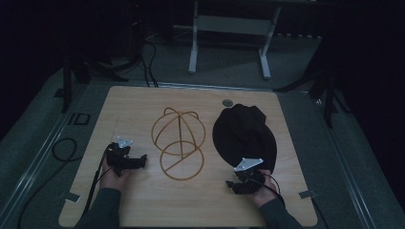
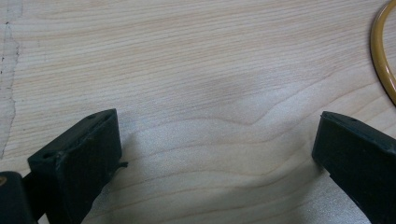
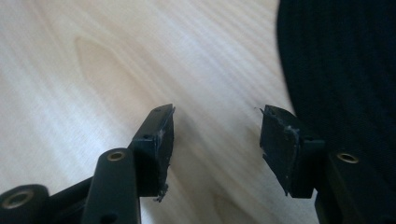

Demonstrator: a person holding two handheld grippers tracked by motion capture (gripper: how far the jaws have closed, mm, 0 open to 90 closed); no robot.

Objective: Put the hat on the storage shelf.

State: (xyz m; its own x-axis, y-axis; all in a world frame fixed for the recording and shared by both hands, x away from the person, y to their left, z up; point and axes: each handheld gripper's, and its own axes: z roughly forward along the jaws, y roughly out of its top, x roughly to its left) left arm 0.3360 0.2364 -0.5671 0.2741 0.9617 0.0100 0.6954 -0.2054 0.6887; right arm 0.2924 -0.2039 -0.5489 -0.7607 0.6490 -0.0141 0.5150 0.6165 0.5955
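A black hat (image 1: pixel 243 136) lies on the right half of the wooden table (image 1: pixel 133 107). A gold wire frame (image 1: pixel 179 143), a dome of hoops over a ring, lies at the centre. My right gripper (image 1: pixel 235 182) rests at the hat's near edge. In the right gripper view its jaws (image 3: pixel 217 119) stand open over bare wood, with the hat's dark fabric (image 3: pixel 345 60) just beyond the right jaw. My left gripper (image 1: pixel 142 160) sits left of the wire frame, pointing toward it. Its jaws (image 2: pixel 217 135) are spread wide and empty, and a curve of the gold wire (image 2: pixel 380 51) shows at the upper right.
A small round grommet (image 1: pixel 227 102) sits in the table's far edge. Beyond the table stands a white metal frame (image 1: pixel 229 28) on the floor. Black cables (image 1: pixel 62 150) lie on the floor to the left. Tape tabs mark the table's near corners.
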